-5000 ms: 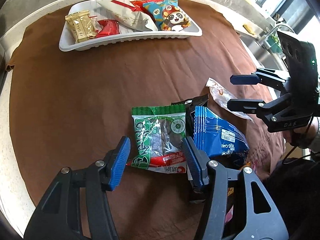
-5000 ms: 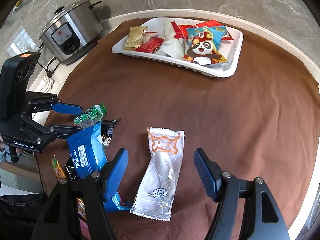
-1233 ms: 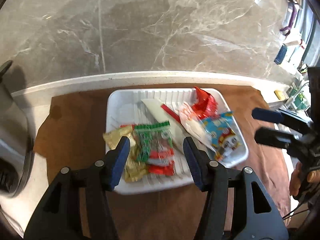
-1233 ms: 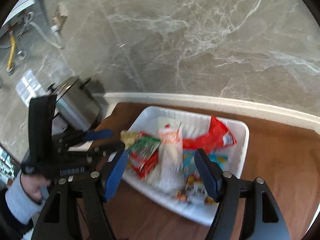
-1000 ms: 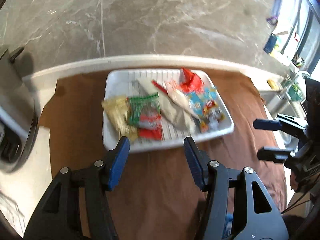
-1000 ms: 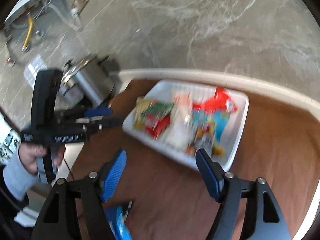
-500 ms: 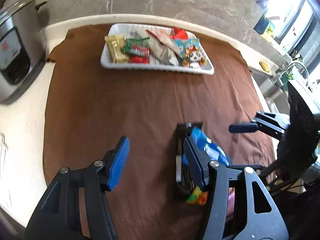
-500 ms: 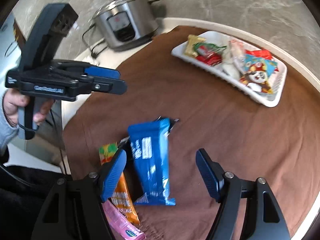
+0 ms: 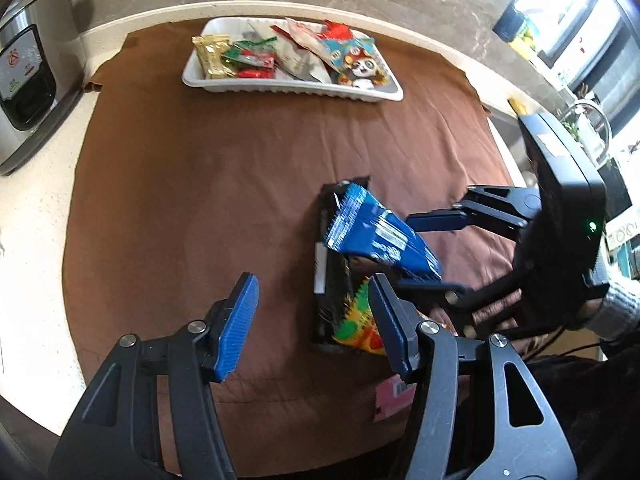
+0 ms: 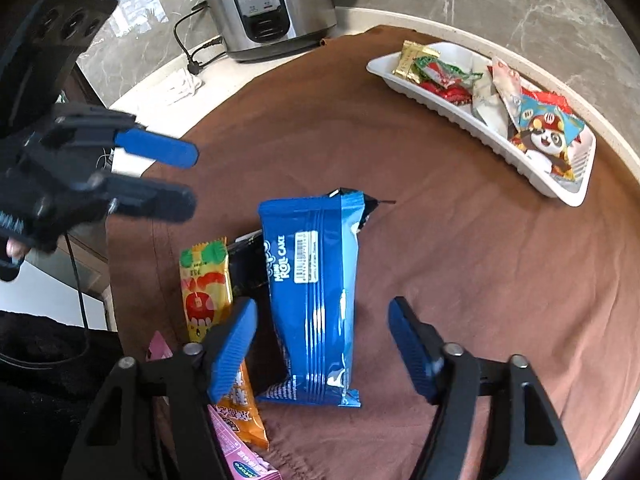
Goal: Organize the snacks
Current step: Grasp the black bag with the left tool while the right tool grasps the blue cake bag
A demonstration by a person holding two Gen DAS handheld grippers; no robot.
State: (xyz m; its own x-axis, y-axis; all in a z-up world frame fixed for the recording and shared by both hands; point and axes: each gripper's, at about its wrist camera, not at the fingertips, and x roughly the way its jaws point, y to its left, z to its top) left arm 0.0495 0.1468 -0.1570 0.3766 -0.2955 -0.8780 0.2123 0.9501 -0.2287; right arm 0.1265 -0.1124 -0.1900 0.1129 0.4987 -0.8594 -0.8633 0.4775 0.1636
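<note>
The right gripper (image 10: 322, 344) hangs over the near part of the brown cloth (image 10: 460, 248), its jaws closing with the blue cake packet (image 10: 312, 300) between them; from this view the pads appear not yet to press on it. The left gripper (image 9: 312, 320) stands spread and empty above bare cloth, just left of the pile. Under the blue packet lies a black packet (image 9: 330, 292), with an orange packet (image 10: 204, 288) beside it and a pink packet (image 10: 236, 452) at the near edge. Far across the cloth sits the white tray (image 10: 452, 114), filled with snacks including a panda packet (image 10: 548, 136). A rice cooker (image 10: 272, 8) stands on the counter at the far left.
</note>
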